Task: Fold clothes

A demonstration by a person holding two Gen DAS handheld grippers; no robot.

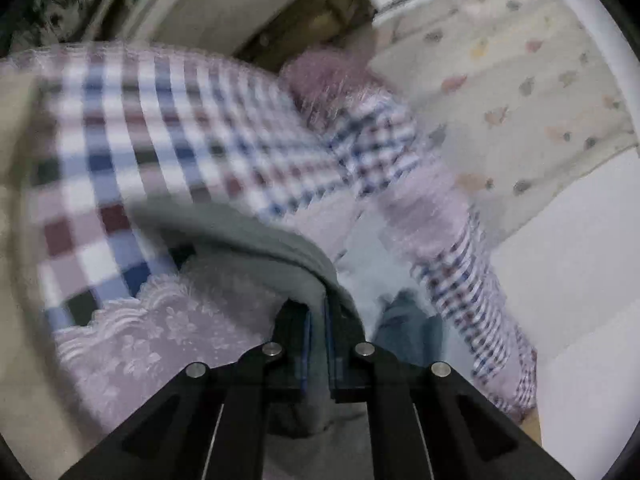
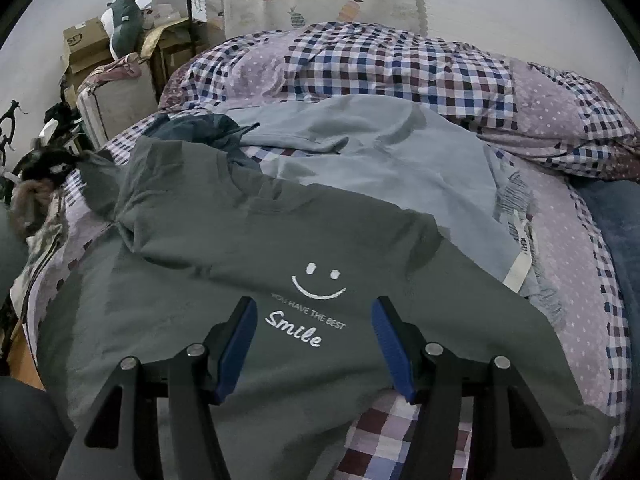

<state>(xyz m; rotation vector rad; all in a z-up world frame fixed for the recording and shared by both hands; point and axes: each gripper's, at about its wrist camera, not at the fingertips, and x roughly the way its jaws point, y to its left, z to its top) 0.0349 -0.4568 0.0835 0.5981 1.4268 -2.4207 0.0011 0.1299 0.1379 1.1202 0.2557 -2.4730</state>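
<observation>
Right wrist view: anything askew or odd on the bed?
The grey tee lies crooked and rumpled, partly over a light blue garment, its left side bunched. A dark garment sits crumpled behind. The right claw hovers open above the print. Nothing looks damaged.

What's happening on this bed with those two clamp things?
A person is folding clothes with a hand-held gripper in each hand. The left gripper is shut on a fold of grey cloth, probably part of the grey T-shirt; that view is blurred. The right gripper is open just above the shirt's smiley print, holding nothing. A light blue garment lies behind it on the checked bedding. The shirt is not folded yet.
</observation>
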